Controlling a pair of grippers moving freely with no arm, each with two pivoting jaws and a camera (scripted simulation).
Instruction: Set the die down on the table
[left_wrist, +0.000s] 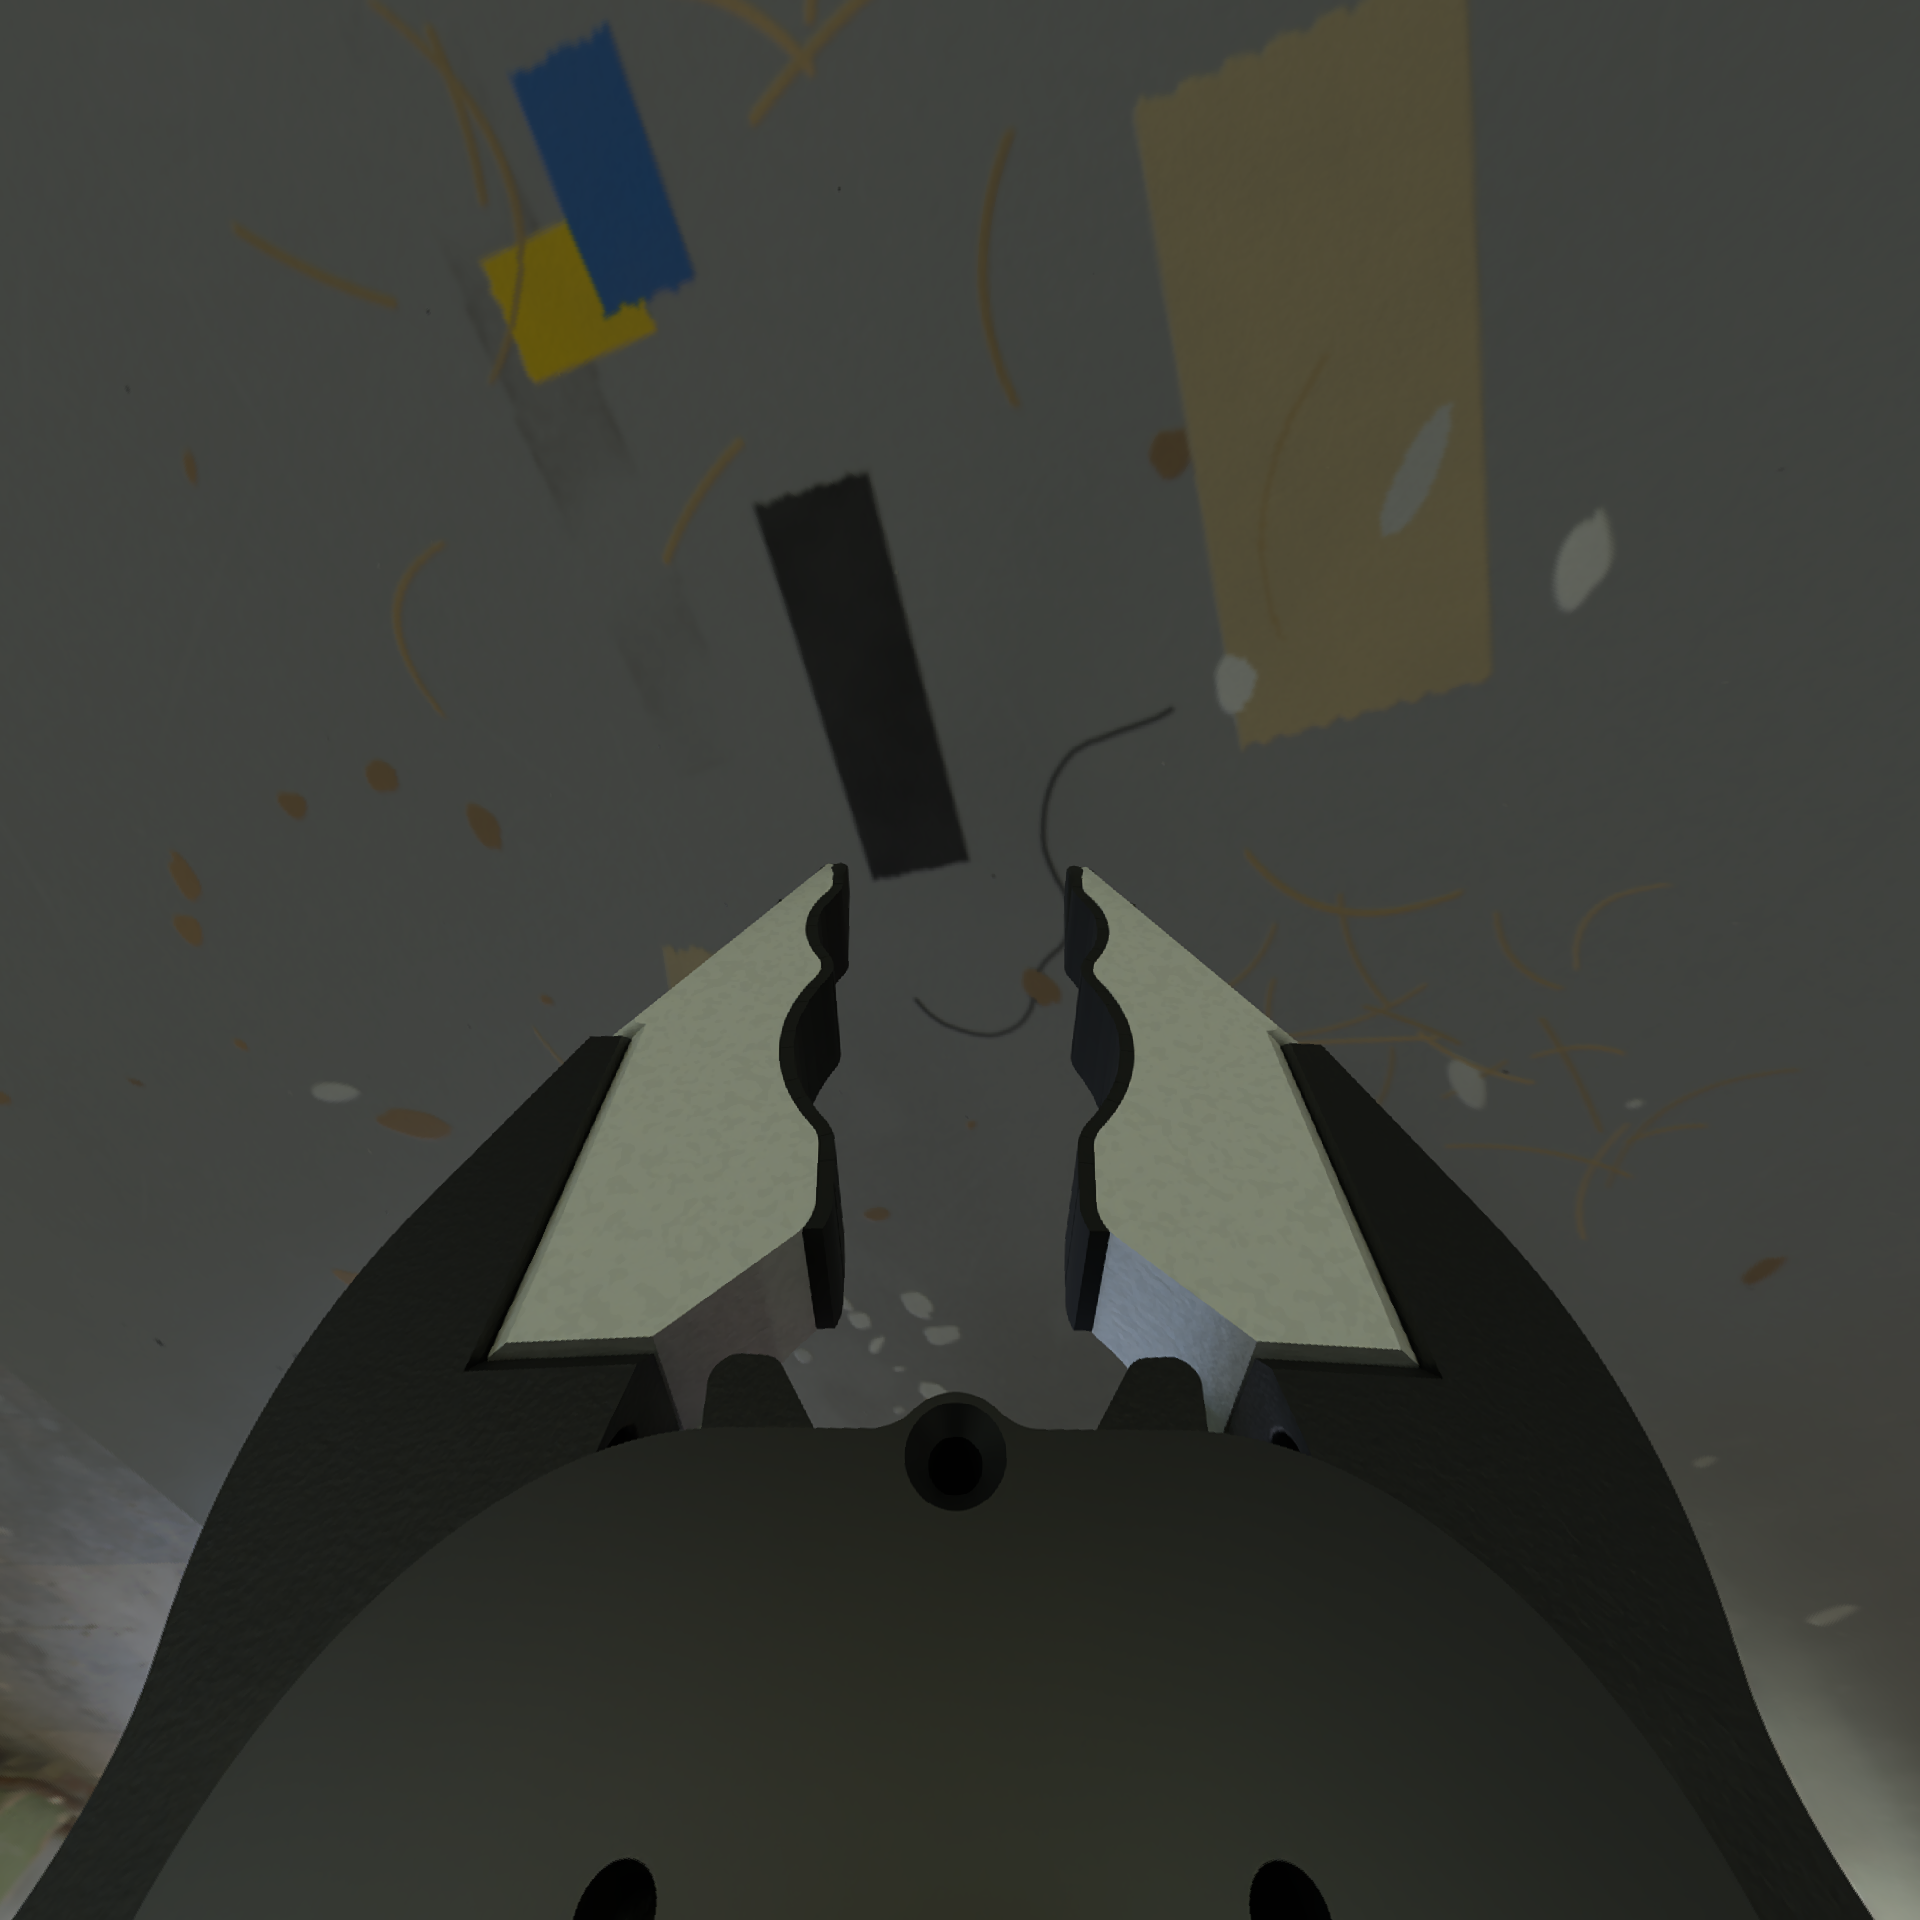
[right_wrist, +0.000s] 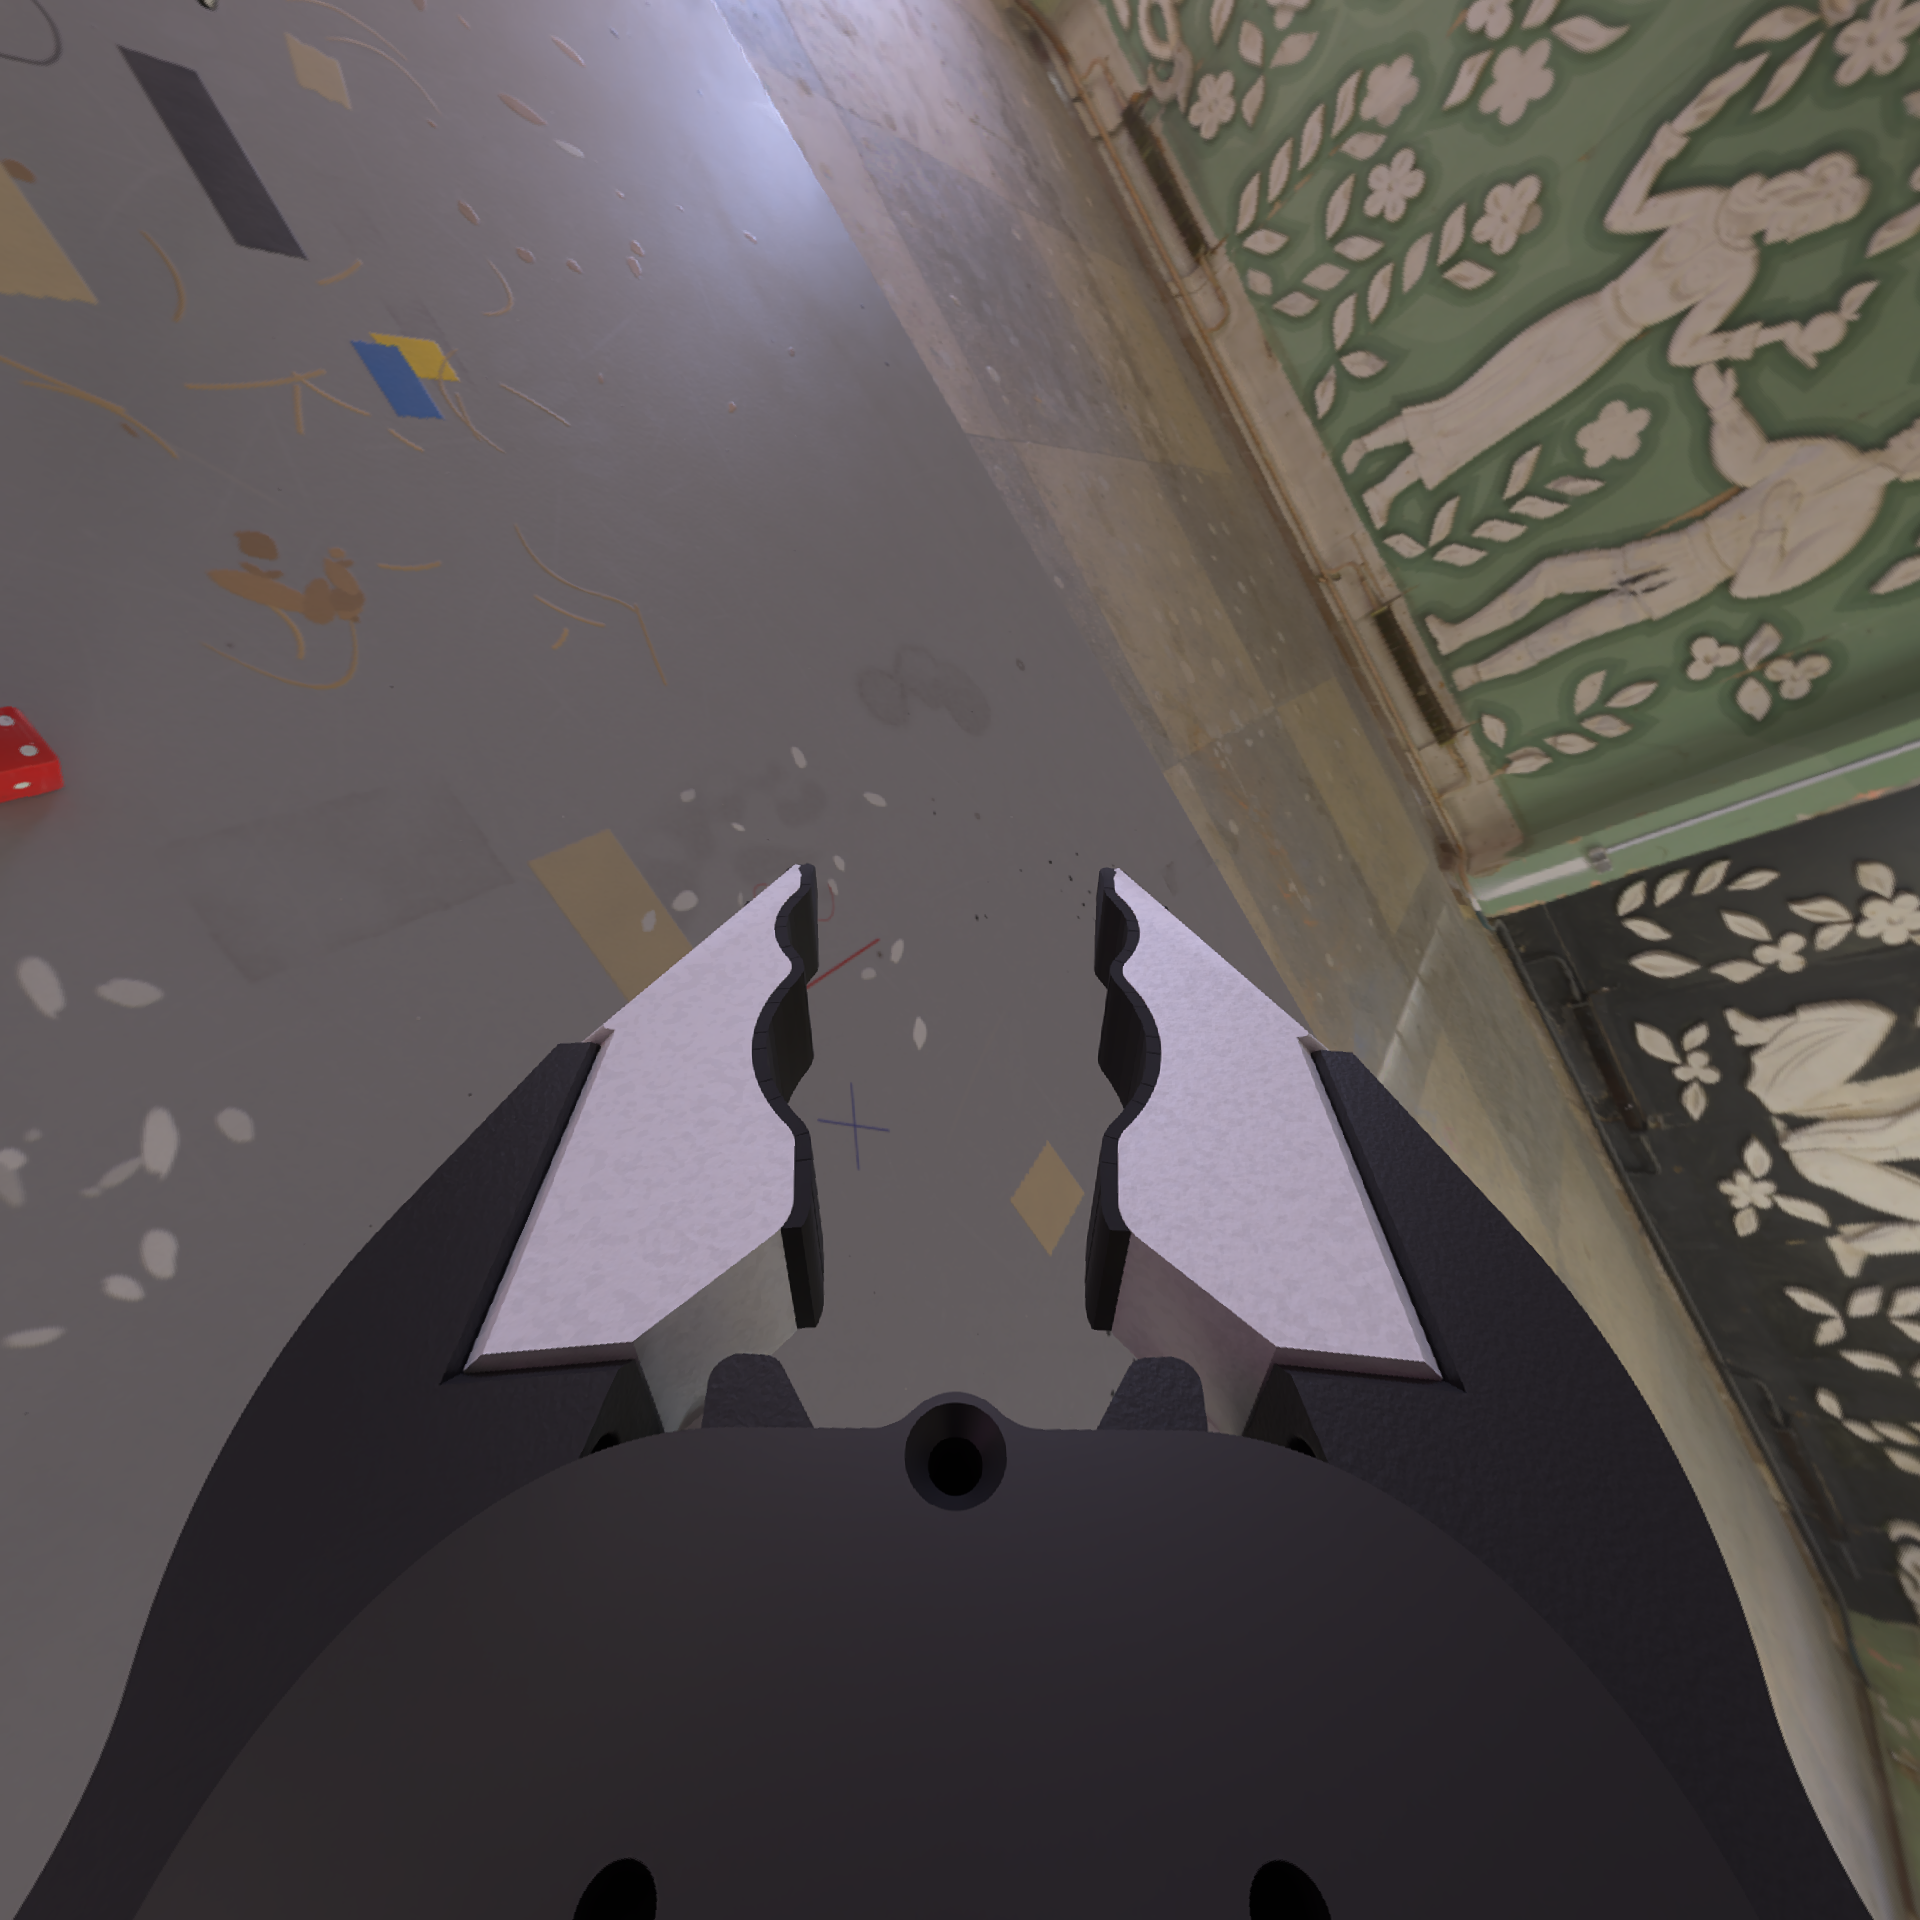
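A red die (right_wrist: 25, 755) with white pips rests on the grey table (right_wrist: 623, 582) at the far left edge of the right wrist view, well to the left of my right gripper. My right gripper (right_wrist: 956, 873) is open and empty, hanging above the table near its right edge. My left gripper (left_wrist: 956, 871) is open and empty above a dim part of the table (left_wrist: 312, 727). The die does not show in the left wrist view.
Flat tape pieces lie on the table: a black strip (left_wrist: 860, 675), a blue strip (left_wrist: 603, 166) over a yellow square (left_wrist: 551, 312), and a tan sheet (left_wrist: 1320, 374). The table edge (right_wrist: 935, 343) runs diagonally, with a green patterned surface (right_wrist: 1558, 416) beyond it.
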